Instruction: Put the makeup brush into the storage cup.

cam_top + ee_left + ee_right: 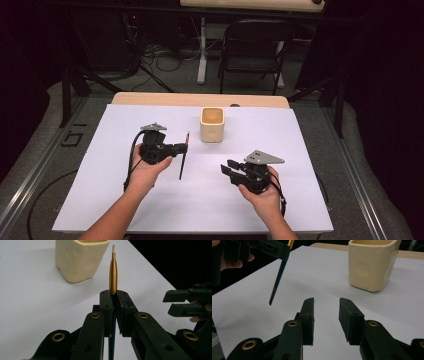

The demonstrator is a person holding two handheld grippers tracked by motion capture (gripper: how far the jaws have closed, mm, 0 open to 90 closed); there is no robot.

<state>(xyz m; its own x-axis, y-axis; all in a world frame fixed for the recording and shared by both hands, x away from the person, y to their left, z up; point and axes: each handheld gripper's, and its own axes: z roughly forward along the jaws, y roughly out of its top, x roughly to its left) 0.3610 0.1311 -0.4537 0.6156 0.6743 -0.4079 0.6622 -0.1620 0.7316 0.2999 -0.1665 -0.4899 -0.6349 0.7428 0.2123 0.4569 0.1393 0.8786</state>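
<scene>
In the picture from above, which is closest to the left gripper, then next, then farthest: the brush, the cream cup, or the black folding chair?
1. The brush: clamped in the left gripper, hanging on its right side.
2. The cream cup: on the white table sheet, farther back and to the right.
3. The black folding chair: on the floor beyond the table's far edge.

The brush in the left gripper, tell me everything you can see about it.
The brush is slim, with a shiny gold ferrule, a pale tip and a long dark blue-black handle. The left gripper is shut on it just below the ferrule. It is held clear of the white table, tip pointing toward the far side beside the cream cup, without touching the cup.
</scene>
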